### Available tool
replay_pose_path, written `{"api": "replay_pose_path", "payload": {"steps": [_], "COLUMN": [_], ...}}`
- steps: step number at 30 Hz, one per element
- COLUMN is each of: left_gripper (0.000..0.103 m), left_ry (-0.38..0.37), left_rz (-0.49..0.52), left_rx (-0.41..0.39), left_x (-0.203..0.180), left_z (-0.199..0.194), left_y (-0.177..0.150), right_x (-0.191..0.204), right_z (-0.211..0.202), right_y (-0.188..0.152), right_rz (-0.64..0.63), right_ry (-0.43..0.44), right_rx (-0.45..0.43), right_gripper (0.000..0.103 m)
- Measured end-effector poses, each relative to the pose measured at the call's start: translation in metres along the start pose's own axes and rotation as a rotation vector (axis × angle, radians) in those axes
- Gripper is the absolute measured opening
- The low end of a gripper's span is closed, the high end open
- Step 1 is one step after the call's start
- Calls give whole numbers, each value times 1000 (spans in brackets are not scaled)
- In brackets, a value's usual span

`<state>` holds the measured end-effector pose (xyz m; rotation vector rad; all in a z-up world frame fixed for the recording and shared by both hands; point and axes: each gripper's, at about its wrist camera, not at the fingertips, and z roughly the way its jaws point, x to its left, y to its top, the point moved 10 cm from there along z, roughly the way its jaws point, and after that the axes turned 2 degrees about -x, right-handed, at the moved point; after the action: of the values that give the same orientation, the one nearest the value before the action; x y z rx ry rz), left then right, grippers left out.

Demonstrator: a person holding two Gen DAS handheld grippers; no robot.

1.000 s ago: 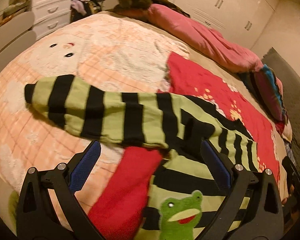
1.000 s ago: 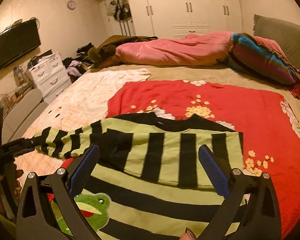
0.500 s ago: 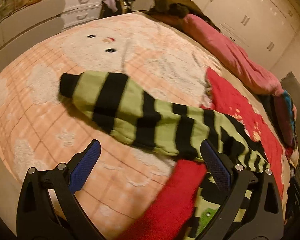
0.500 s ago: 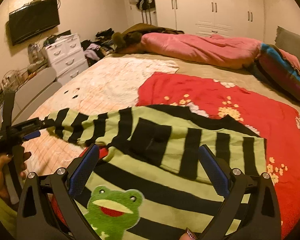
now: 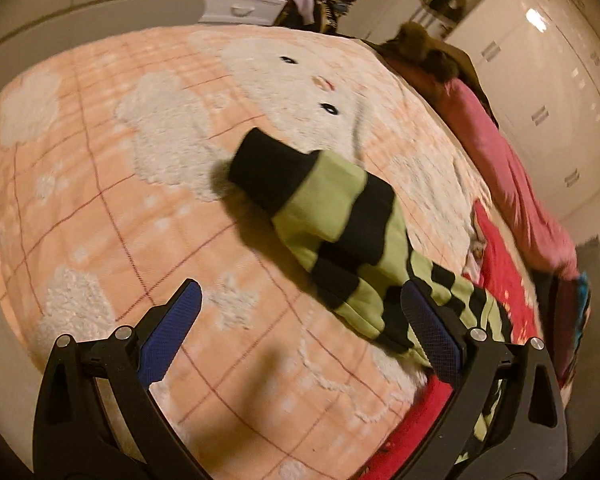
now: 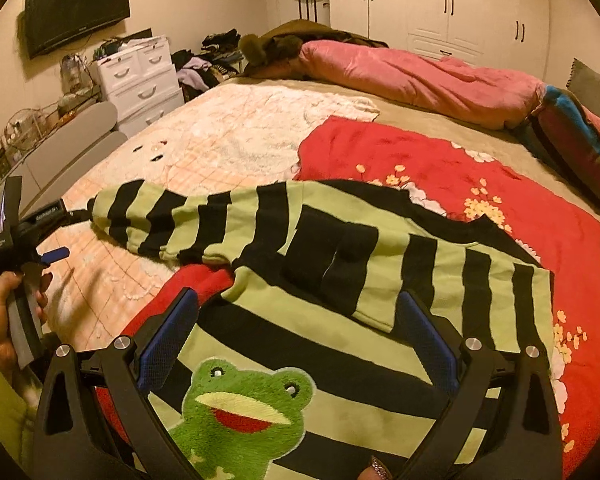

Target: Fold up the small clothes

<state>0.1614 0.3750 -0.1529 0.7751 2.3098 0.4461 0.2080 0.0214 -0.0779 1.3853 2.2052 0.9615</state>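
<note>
While the lime-green and black striped knit sweater with a plush frog patch (image 6: 340, 320) lies spread on the red floral blanket (image 6: 440, 160), we note the left gripper (image 5: 298, 316) has swung outward since a second ago, from above the sweater body to beside its outstretched sleeve (image 5: 332, 216). Both it and the right gripper (image 6: 298, 320) gape wide, holding nothing. We judge the sleeve fold comes next.

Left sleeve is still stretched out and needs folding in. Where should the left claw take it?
Grip the black cuff at the sleeve tip. It lies flat on the peach blanket, free of the body, so the open left claw can slide in low from the outer end.
</note>
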Motion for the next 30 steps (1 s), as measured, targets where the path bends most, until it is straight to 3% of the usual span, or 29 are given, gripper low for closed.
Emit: {"api": "replay_pose_path", "payload": {"steps": [4, 7, 9, 11, 14, 19, 23, 26, 28, 29, 30], "left_gripper": [93, 90, 68, 55, 51, 53, 76, 76, 52, 18, 11], "left_ry": [-36, -78, -106, -130, -162, -144, -67, -32, -24, -36, -71], "left_rz": [-45, -91, -114, -135, -184, -158, -66, -17, -16, -46, -75], "left_rx": [-20, -15, -13, -12, 0, -7, -6, -29, -52, -58, -54], "left_x": [9, 13, 14, 12, 11, -6, -25, -29, -25, -20, -17], "left_z": [8, 20, 27, 37, 55, 77, 94, 105, 103, 101, 98], "left_y": [5, 5, 5, 8, 13, 25, 27, 27, 29, 32, 34], "right_x": [22, 51, 68, 78, 83, 66, 48, 35, 27, 24, 20], "right_z": [8, 14, 17, 18, 19, 21, 24, 25, 25, 25, 26], "right_y": [-7, -18, -25, -30, -35, -35, -35, -35, -35, -35, -35], "right_rz": [-37, -81, -103, -122, -152, -114, -64, -50, -38, -30, -19], "right_ry": [48, 136, 182, 199, 188, 160, 148, 117, 99, 94, 91], "right_rx": [15, 43, 62, 76, 85, 88, 98, 101, 102, 101, 102], "right_gripper": [99, 99, 99, 99, 99, 99, 99, 99, 99, 99, 99]}}
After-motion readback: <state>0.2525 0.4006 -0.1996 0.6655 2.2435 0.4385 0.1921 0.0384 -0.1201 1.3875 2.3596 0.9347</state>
